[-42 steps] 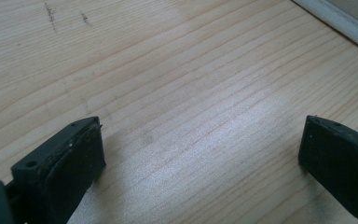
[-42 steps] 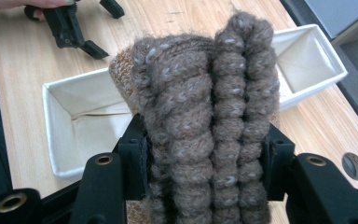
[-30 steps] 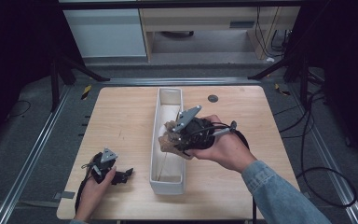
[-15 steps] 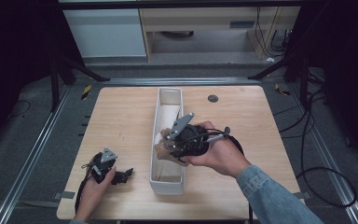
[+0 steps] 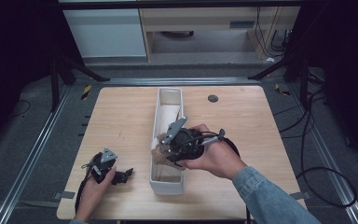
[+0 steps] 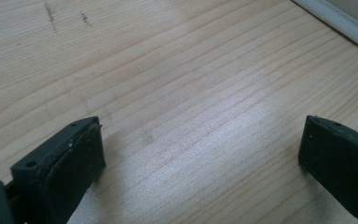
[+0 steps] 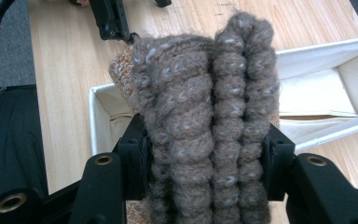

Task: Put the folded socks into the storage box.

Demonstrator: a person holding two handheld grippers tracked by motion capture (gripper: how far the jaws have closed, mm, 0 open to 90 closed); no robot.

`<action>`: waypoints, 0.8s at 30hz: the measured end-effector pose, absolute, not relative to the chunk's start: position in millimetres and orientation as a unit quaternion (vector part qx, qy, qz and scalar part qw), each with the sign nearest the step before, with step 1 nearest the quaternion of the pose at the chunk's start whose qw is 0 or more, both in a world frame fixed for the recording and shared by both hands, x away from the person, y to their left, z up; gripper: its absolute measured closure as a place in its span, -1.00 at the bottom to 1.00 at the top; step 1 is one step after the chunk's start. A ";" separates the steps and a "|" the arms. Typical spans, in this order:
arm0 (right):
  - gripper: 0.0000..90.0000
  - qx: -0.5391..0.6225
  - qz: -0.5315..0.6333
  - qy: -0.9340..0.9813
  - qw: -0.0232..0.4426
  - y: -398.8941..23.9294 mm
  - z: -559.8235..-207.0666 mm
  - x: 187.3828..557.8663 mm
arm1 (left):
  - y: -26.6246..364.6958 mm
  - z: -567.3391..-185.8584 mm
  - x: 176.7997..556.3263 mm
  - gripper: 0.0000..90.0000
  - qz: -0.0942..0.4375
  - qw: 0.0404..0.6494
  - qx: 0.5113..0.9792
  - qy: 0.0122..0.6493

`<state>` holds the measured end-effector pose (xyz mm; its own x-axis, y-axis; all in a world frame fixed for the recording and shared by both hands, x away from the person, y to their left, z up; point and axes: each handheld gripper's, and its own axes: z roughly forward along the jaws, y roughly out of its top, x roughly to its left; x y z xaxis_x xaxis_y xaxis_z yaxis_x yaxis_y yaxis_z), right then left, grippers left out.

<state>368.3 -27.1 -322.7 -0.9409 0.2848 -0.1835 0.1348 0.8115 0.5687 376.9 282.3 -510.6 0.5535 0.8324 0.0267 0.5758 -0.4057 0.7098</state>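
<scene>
Item: folded knitted piece [image 7: 205,121], brown-grey wool, bunched in thick ribs. Location: clamped between the jaws of your right gripper [image 5: 170,151], centre of the high view, hanging over the near end of the bin. In the right gripper view it bulges well above the jaws, and a paler orange-brown part [image 7: 121,65] shows behind it at upper left.

Item: long white bin [image 5: 168,186], open-topped, running from centre toward the top of the high view. Inside it lies pale, flat material; what that is cannot be told.

Item: your left gripper [image 5: 114,175], lower left of the high view, resting low over the wooden table [image 6: 177,84]. Jaws stand wide apart with nothing between them; in its own view, bare wood grain lies between them.

Risks, as judged from here:
- The bin is narrow and the knit bulky. If you let go off-centre, part may drape over the wall or fall onto the table.
- Loose wool may cling to the jaw pads on release and drag back out.
- Pressing down could shift the light bin, which your left gripper is not steadying.
</scene>
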 end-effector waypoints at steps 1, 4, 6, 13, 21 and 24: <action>0.08 0.111 0.285 0.943 0.130 -26.3 -322.5 367.8 | 282.3 -510.6 376.9 -1.00 0.192 0.333 0.816 0.431; 0.08 0.108 0.279 0.946 0.128 -24.5 -322.2 367.1 | 282.3 -510.6 376.9 -1.00 0.193 0.333 0.816 0.431; 0.08 0.107 0.279 0.946 0.127 -23.6 -322.7 367.2 | 282.3 -510.6 376.9 -1.00 0.193 0.333 0.816 0.432; 0.08 0.108 0.276 0.947 0.125 -22.4 -325.7 368.7 | 282.3 -510.6 376.9 -1.00 0.193 0.333 0.816 0.431; 0.08 0.105 0.272 0.949 0.121 -20.4 -327.2 370.0 | 282.3 -510.6 376.9 -1.00 0.193 0.333 0.816 0.431; 0.08 0.105 0.271 0.949 0.121 -19.8 -327.3 370.0 | 282.3 -510.6 376.9 -1.00 0.193 0.333 0.816 0.431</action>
<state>370.0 -19.8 -327.3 -0.9484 0.2658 -0.1728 0.1347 0.8312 0.5394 376.9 282.3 -510.6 0.5535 0.8324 0.0266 0.5758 -0.4056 0.7099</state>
